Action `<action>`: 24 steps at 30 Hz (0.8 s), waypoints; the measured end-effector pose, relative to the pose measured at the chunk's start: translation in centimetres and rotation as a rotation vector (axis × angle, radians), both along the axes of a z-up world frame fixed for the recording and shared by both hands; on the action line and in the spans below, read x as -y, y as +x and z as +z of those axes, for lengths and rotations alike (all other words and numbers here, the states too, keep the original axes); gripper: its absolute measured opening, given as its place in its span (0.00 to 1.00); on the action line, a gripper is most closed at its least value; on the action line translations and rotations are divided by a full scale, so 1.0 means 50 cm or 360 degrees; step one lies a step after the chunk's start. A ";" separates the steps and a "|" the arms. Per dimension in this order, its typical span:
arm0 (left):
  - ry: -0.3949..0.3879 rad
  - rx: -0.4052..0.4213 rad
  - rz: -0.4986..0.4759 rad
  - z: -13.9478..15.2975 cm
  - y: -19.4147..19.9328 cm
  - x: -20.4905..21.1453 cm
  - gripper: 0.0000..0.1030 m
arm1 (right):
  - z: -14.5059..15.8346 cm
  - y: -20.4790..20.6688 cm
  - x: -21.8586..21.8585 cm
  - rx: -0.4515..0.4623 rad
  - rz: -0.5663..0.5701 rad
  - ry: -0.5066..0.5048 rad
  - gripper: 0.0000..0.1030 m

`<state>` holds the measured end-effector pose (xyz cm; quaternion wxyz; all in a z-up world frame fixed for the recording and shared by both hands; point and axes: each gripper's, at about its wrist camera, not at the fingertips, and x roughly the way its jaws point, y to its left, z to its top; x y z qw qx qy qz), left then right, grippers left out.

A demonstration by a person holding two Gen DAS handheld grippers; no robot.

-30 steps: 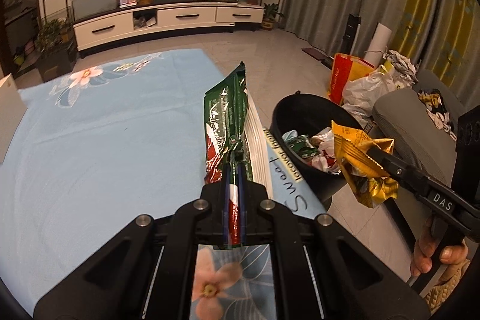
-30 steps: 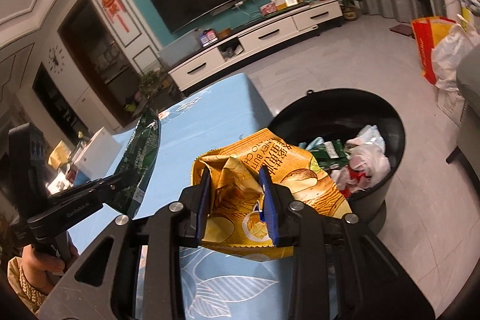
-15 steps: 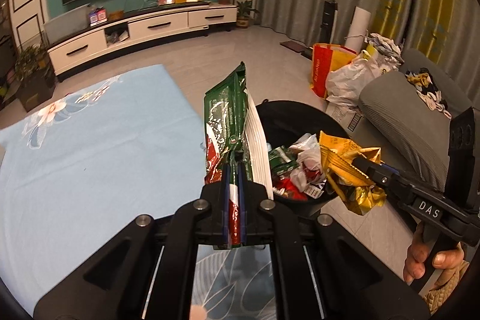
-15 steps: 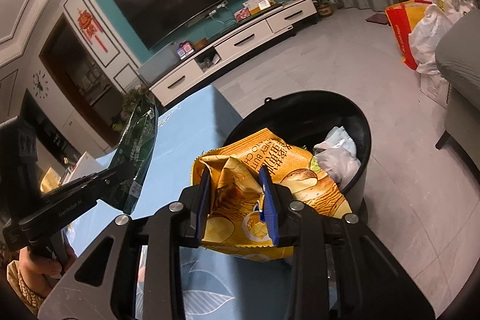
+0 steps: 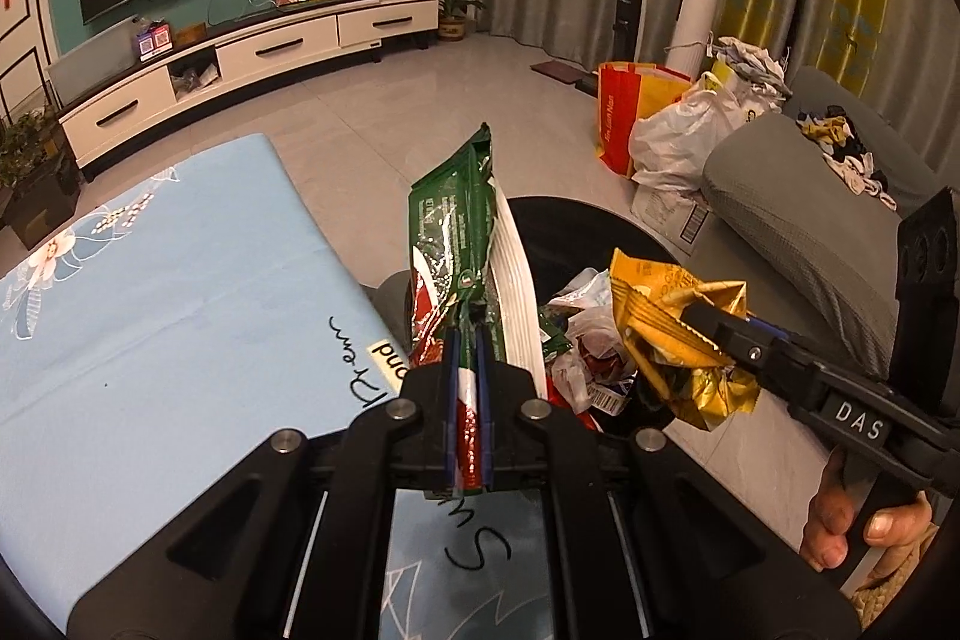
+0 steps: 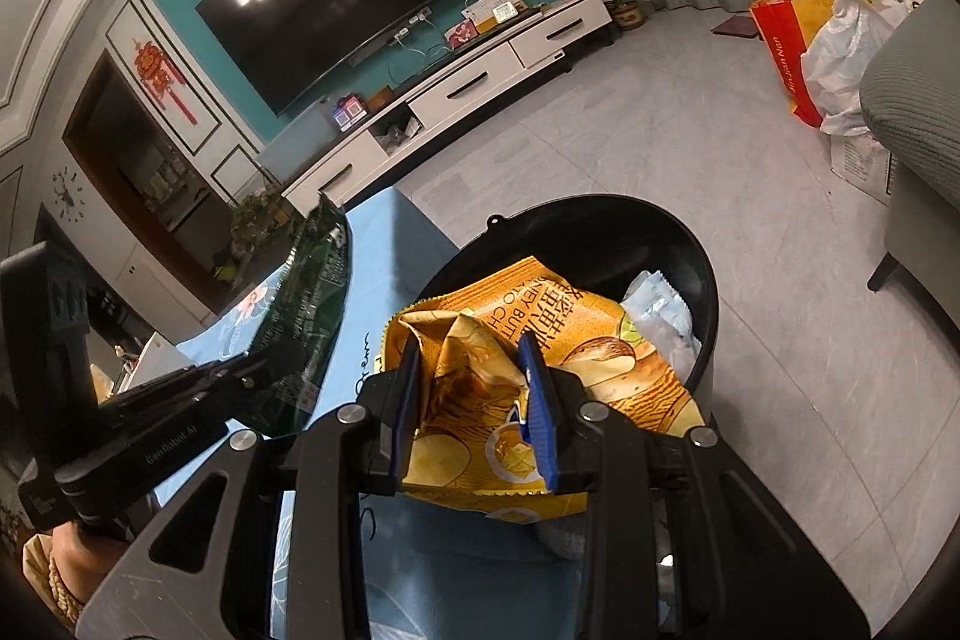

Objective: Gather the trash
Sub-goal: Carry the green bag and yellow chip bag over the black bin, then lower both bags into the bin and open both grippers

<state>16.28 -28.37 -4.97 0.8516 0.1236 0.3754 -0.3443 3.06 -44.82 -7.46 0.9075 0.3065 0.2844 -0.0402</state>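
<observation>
Left view only – white strip (image 5: 516, 280) behind green wrapper (image 5: 450, 244).

Black tool (image 5: 469, 358), blue pads (image 6: 538, 388), silver screws.

Left gripper (image 5: 468, 340) clamps green foil wrapper (image 5: 453, 232); right gripper (image 5: 714, 325) pinches crumpled gold foil bag (image 5: 666, 334) over round black bin (image 5: 576, 232).

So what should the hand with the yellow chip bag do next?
Probably open the right gripper and let go. Its fingers pinch the yellow chip bag right above the black bin, which already has wrappers in it, so the bag should drop in. The left gripper with the green wrapper can follow.
</observation>
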 end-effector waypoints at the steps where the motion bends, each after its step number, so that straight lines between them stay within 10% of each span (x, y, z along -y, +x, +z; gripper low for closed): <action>1: 0.0006 -0.0004 -0.0001 -0.004 0.002 0.004 0.07 | -0.001 0.003 0.002 -0.0001 -0.0001 -0.0001 0.32; 24: 0.0138 -0.0065 -0.0077 -0.072 0.034 0.097 0.07 | -0.030 0.059 0.026 -0.0095 -0.0036 -0.0021 0.32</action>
